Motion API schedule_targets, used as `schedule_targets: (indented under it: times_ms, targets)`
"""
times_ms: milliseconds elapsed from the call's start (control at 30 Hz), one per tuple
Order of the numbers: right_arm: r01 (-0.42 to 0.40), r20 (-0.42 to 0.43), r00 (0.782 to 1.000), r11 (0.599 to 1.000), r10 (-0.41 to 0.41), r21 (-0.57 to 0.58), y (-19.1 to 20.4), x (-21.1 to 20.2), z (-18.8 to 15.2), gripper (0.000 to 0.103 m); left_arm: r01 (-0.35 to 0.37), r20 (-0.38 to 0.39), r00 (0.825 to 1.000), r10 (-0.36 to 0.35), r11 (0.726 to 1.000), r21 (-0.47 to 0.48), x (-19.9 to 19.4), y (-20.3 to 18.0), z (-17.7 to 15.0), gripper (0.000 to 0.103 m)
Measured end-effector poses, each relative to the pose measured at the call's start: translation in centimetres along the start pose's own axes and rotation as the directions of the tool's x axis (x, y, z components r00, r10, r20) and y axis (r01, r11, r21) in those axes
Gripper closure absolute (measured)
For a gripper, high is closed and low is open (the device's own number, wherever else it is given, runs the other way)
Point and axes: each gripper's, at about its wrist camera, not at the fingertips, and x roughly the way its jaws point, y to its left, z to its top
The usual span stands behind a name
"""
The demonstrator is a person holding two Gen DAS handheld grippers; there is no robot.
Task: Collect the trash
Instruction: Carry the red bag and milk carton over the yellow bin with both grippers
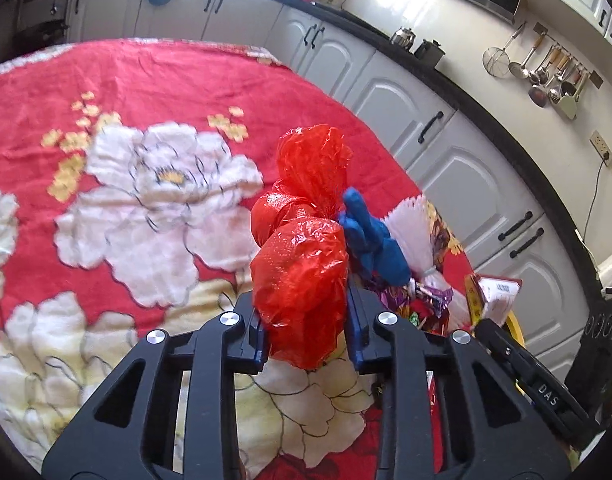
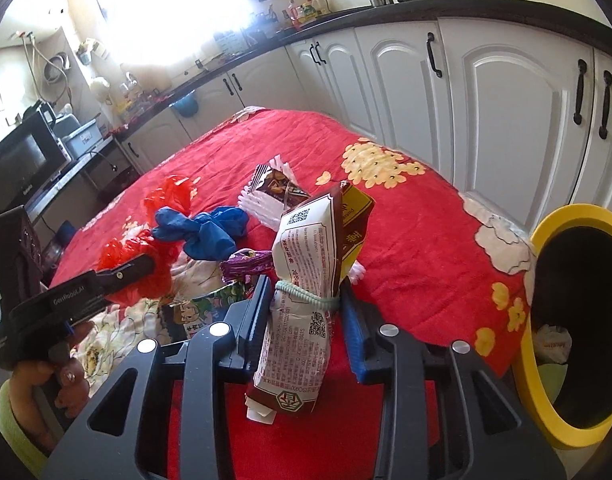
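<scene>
A crumpled red plastic bag (image 1: 302, 280) sits between the blue pads of my left gripper (image 1: 304, 312), which is shut on it just above the table. In the right wrist view the same bag (image 2: 146, 276) shows at the left gripper (image 2: 126, 276). My right gripper (image 2: 306, 304) is shut on a white and brown snack packet (image 2: 306, 264) tied with a pale rubber band, held upright. A yellow-rimmed bin (image 2: 525, 368) opens at the right, close beside the right gripper.
A blue knotted glove (image 2: 206, 232), a purple wrapper (image 2: 246, 264), a brown snack wrapper (image 2: 278, 188), a green packet (image 2: 210, 308) and a white fringed plastic piece (image 1: 413, 232) lie on the red floral cloth (image 1: 146, 92). White cabinets (image 2: 485, 120) stand beyond the table.
</scene>
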Motion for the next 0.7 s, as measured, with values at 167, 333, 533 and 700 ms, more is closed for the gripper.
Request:
schedule_targets:
  times_ms: [167, 333, 533, 700]
  targets:
    - [-0.01, 0.021, 1.0, 1.0, 0.01, 0.016, -0.5, -1.5, 0.0, 0.07, -0.007, 0.057, 0.998, 0.007, 1.0, 0.001, -1.8, -0.2, 0.8, 0.082]
    - [-0.009, 0.042, 0.999, 0.999, 0.007, 0.033, -1.3, -2.9, 0.0, 0.07, 0.009, 0.085, 0.996, -0.01, 1.0, 0.015, -3.0, -1.0, 1.1, 0.082]
    - [0.007, 0.075, 0.997, 0.999, -0.011, 0.043, -2.1, -4.6, 0.0, 0.07, 0.043, 0.092, 0.995, -0.049, 0.997, 0.067, -3.6, -3.3, 0.7, 0.082]
    - [0.022, 0.103, 0.994, 0.998, -0.027, 0.055, -2.8, -5.8, 0.1, 0.07, 0.07, 0.087, 0.993, -0.081, 0.99, 0.121, -3.6, -5.6, -0.1, 0.082]
